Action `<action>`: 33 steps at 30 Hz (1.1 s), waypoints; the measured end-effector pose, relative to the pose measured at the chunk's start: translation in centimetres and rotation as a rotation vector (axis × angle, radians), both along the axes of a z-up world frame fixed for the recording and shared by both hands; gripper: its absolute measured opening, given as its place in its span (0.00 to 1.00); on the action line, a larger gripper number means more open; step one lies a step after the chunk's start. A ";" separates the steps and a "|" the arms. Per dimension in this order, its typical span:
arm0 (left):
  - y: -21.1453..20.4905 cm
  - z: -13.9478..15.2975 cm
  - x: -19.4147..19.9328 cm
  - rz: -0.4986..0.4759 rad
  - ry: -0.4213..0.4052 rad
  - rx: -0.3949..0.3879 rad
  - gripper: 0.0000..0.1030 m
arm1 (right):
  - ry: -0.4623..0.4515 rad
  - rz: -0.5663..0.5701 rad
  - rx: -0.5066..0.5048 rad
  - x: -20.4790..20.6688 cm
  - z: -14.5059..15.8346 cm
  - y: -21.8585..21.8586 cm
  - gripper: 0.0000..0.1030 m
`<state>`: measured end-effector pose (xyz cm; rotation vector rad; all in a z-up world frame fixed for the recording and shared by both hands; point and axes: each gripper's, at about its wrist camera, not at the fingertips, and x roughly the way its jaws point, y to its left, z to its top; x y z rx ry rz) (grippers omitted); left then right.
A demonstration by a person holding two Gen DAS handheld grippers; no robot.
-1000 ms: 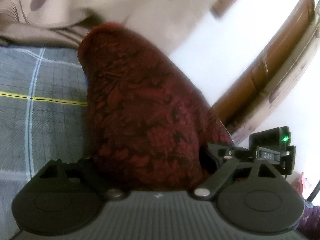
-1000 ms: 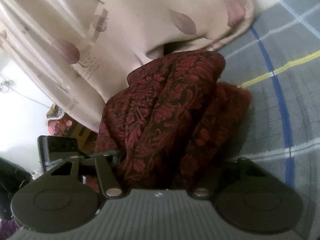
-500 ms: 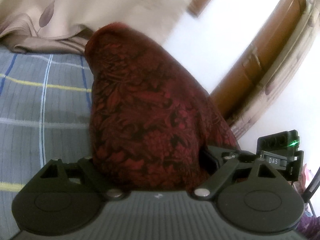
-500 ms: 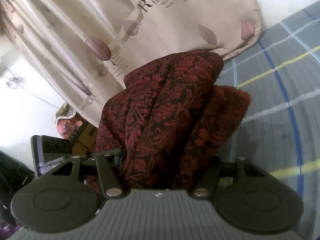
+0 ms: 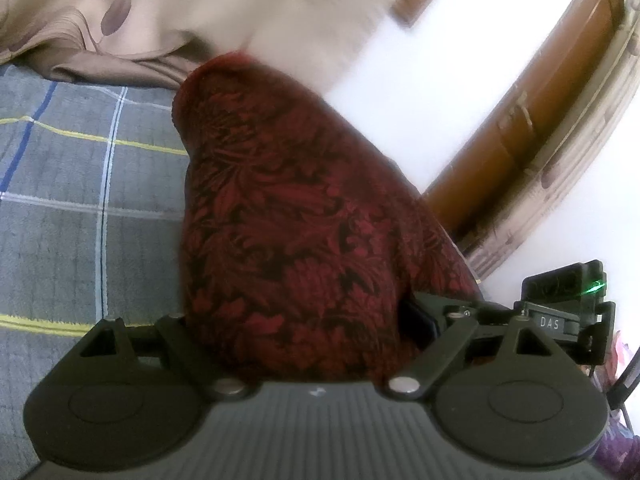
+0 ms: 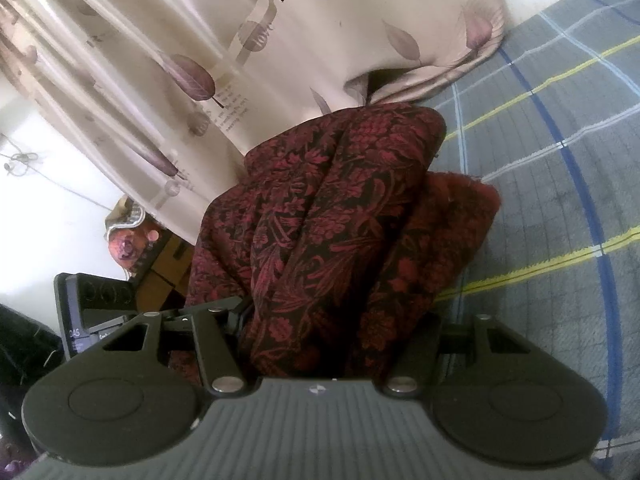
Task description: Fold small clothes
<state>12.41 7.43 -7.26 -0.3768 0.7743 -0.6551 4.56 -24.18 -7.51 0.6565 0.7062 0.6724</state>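
Note:
A dark red garment with a black floral print (image 5: 296, 232) hangs from my left gripper (image 5: 304, 344), which is shut on it; the cloth hides the fingertips. The same garment (image 6: 336, 232) fills the right wrist view, bunched in folds with a plain red inner side showing at the right. My right gripper (image 6: 320, 344) is shut on it too, fingertips hidden by cloth. Both grippers hold the garment lifted above the grey plaid bed cover (image 5: 80, 208), which also shows in the right wrist view (image 6: 560, 208).
A beige curtain with leaf print (image 6: 240, 60) hangs behind the bed and drapes onto it (image 5: 100, 40). A brown wooden door frame (image 5: 540, 120) and white wall stand to the right. Each view shows the other gripper's black body (image 5: 568, 312) (image 6: 96, 316).
Both grippers have moved with the garment held; more of the plaid bed cover has come into view in both cameras. The grips are unchanged.

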 end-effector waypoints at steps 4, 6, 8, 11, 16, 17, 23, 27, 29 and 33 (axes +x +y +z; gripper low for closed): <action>0.3 0.4 0.3 0.009 -0.007 -0.002 0.87 | -0.001 -0.002 0.007 0.2 0.1 -0.1 0.59; 0.5 0.6 0.5 0.012 -0.013 -0.002 0.87 | -0.003 -0.003 0.009 0.4 0.2 0.0 0.59; 0.6 0.6 0.8 0.015 -0.015 0.000 0.87 | -0.007 -0.001 0.013 0.5 0.3 0.0 0.59; 0.8 0.5 1.5 0.029 -0.007 -0.004 0.87 | -0.008 0.001 0.013 1.1 0.4 0.1 0.59; 1.0 0.9 2.2 0.043 -0.011 -0.013 0.87 | -0.002 0.000 0.011 2.6 0.7 0.2 0.59; 1.0 1.0 2.3 0.044 -0.011 -0.015 0.87 | -0.004 0.000 0.009 2.7 0.8 0.2 0.59; 1.2 1.0 2.4 0.042 -0.001 -0.012 0.88 | -0.006 0.000 0.008 3.1 1.2 0.4 0.59; 1.1 0.3 2.6 0.041 0.025 -0.015 0.88 | 0.016 -0.003 0.009 3.3 0.8 0.5 0.59; 1.2 -0.3 2.7 0.044 0.036 -0.018 0.88 | 0.028 -0.003 0.004 3.3 0.5 0.6 0.59; 0.9 -1.1 2.9 0.048 0.035 0.008 0.88 | 0.049 -0.003 -0.007 3.6 -0.2 0.8 0.59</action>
